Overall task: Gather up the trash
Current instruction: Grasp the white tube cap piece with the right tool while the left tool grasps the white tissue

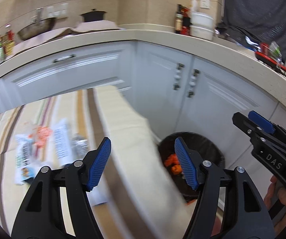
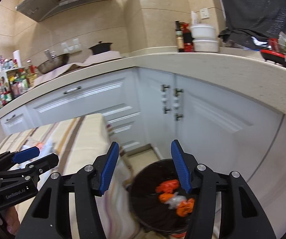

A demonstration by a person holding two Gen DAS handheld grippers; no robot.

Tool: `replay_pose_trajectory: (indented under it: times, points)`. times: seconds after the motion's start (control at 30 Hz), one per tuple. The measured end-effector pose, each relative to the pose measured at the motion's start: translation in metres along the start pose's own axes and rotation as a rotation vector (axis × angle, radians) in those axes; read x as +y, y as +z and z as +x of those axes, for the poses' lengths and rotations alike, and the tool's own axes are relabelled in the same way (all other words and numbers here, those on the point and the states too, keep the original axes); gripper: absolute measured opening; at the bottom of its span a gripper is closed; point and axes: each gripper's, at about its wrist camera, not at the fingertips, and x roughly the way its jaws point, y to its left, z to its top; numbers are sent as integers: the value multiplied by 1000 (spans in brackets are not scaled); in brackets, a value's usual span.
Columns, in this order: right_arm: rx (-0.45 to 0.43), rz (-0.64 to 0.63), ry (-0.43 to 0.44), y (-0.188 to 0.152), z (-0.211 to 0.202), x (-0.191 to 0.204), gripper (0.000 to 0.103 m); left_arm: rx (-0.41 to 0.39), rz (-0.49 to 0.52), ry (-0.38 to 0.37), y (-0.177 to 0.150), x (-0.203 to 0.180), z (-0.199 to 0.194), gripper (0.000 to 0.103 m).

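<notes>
A black-lined trash bin (image 2: 143, 205) stands on the floor beside the table's corner, with orange and clear wrappers (image 2: 174, 197) inside; it also shows in the left wrist view (image 1: 202, 149). My right gripper (image 2: 143, 167) is open and empty, hovering above the bin's rim. My left gripper (image 1: 143, 161) is open and empty above the table's right edge. Several snack wrappers (image 1: 43, 149), white, orange and silvery, lie blurred on the striped tablecloth (image 1: 123, 129) left of my left gripper.
White corner cabinets (image 2: 202, 119) with door handles rise behind the bin under a beige countertop (image 2: 182, 59). On the counter stand bottles, stacked white bowls (image 2: 204, 37), a pan, a pot and a red rack. The table's edge sits close to the bin.
</notes>
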Motion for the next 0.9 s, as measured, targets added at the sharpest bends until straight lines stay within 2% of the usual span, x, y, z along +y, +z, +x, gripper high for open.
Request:
replay_pose_trajectory:
  times: [0.47, 0.67, 0.9]
  points:
    - [83, -126, 199, -22, 12, 118, 55, 16, -162, 227, -46, 135, -54, 65]
    - [126, -174, 239, -33, 19, 151, 55, 35, -219, 272, -64, 171, -64, 65]
    - [209, -200, 249, -48, 33, 169, 55, 46, -250, 282, -78, 193, -68, 65]
